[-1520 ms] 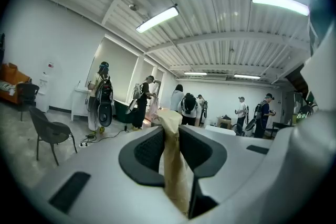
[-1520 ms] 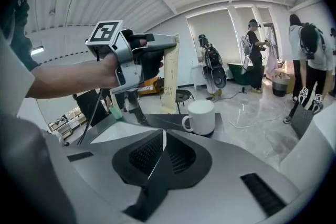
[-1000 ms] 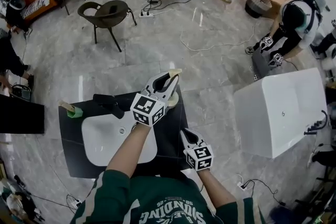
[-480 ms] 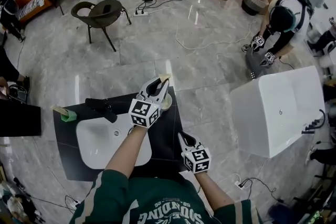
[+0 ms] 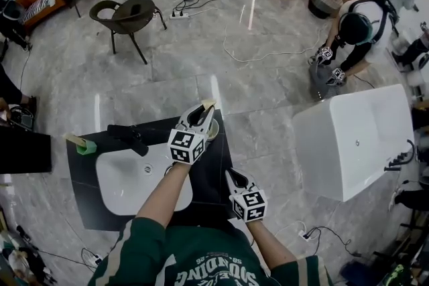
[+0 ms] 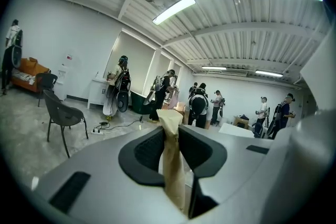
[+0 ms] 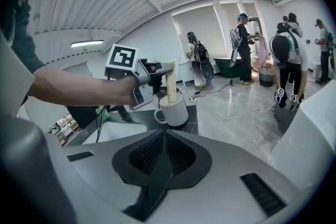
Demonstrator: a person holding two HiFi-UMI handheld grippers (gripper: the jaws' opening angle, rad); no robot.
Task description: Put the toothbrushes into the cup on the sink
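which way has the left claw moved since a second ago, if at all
Yes: the left claw has come down toward the white cup, lowering its toothbrush into it.

"How much of the cup (image 5: 214, 131) showed in the head view?"

"Just a sliver of rim. The left hand-held gripper (image 5: 203, 109) covered the rest."

"And the toothbrush (image 7: 171, 83)?"

"In the right gripper view, its lower end was hidden inside the cup. In the left gripper view, its bottom was lost behind the gripper's body."

"The green thing (image 5: 86, 146) at the surface's (image 5: 84, 191) corner?"

"Too small to tell."
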